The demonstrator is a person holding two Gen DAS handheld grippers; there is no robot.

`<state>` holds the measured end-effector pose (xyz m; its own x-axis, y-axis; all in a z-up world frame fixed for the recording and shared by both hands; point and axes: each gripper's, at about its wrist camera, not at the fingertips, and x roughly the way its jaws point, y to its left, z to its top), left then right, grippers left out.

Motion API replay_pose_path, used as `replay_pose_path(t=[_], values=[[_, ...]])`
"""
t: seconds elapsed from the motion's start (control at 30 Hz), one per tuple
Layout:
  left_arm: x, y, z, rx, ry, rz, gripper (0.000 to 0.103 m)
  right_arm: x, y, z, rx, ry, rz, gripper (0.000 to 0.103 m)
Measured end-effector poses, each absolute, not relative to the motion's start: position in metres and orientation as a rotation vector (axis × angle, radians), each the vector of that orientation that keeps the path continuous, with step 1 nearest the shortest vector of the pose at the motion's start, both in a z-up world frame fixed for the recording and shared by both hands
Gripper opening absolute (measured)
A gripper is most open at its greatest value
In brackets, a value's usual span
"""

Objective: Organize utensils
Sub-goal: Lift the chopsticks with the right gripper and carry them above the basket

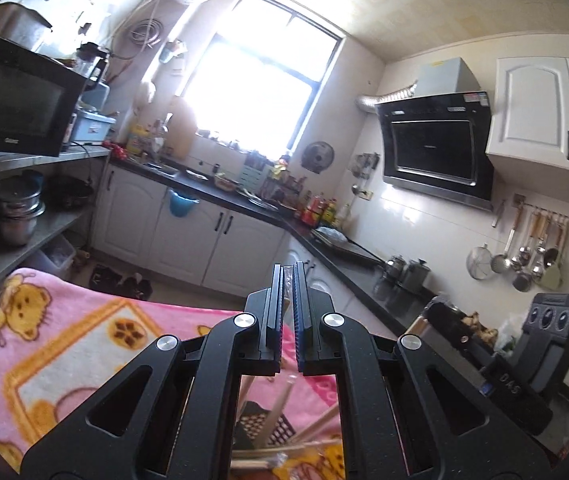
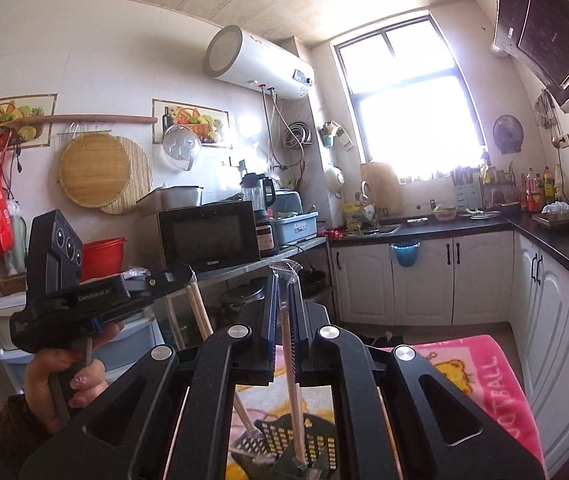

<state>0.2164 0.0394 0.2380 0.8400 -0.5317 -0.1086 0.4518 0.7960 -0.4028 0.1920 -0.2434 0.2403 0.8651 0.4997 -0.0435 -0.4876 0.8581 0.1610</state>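
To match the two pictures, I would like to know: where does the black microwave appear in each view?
Left wrist view: the microwave is at the far left edge, on the upper shelf.
Right wrist view: the microwave is left of centre.
Shared landmark: the bright window.

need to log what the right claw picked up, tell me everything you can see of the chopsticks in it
The chopsticks are pale, wood-coloured sticks sealed in a clear plastic sleeve whose crimped top sticks out above the right claw. They stand nearly upright, pinched between its shut pads. Their lower end hangs over a black perforated holder on the pink blanket; whether it touches the holder cannot be told.
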Motion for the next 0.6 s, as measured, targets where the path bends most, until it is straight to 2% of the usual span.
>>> replay_pose_path(t=[0.6], values=[[0.247,0.03,0.18,-0.343,0.275,-0.468,0.002,0.245,-0.213,0.196,0.158,0.187,0.522,0.006]])
